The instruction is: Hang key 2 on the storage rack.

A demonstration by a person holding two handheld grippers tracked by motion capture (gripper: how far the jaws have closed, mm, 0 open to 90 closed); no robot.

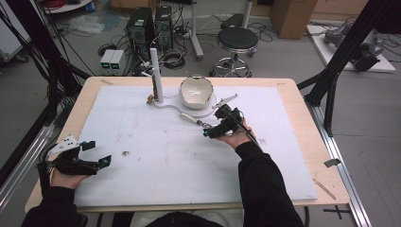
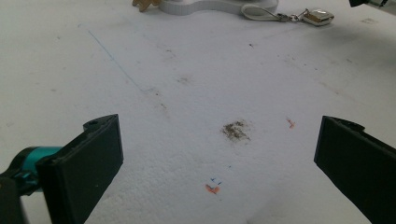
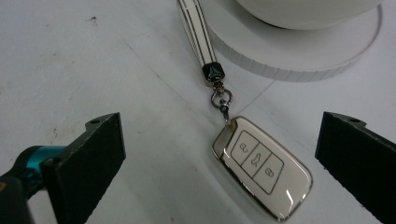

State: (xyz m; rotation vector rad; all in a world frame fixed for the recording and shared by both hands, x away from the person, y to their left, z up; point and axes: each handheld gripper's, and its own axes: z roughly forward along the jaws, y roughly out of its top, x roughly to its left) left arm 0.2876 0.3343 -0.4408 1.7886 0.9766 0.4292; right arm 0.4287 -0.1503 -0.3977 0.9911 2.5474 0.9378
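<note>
Car key (image 3: 263, 172) lies on white mat (image 3: 70, 60) between right gripper's (image 3: 219, 163) spread jaws

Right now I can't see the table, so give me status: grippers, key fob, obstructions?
Left gripper open, idle. Right gripper open over the key fob. Fob flat, strap toward the stand. Nothing between.
</note>
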